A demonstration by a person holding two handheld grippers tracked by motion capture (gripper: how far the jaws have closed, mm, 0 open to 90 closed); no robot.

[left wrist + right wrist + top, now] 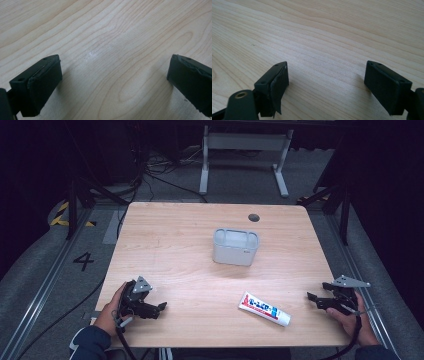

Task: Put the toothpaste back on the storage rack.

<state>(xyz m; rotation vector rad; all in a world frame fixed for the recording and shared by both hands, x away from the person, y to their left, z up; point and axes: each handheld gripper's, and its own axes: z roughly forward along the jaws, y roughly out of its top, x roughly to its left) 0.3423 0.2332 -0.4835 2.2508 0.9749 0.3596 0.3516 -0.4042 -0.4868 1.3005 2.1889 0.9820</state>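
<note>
A white toothpaste tube (264, 308) with red and blue print lies flat near the front of the wooden table (190, 245), its cap end pointing right. A grey open-topped holder (235, 246) stands upright at the table's middle. My left gripper (159, 309) rests low at the front left, held by a hand, jaws pointing right. Its pads (42, 83) stand wide apart over bare wood, open and empty. My right gripper (314, 299) sits at the front right edge, jaws pointing left toward the tube, a short gap away. Its pads (275, 85) are also apart, holding nothing.
A round dark cable hole (254, 217) lies near the table's far edge. Beyond the table stands a white desk frame (245, 150) on grey floor with cables. A floor marking "4" (83, 261) lies to the left.
</note>
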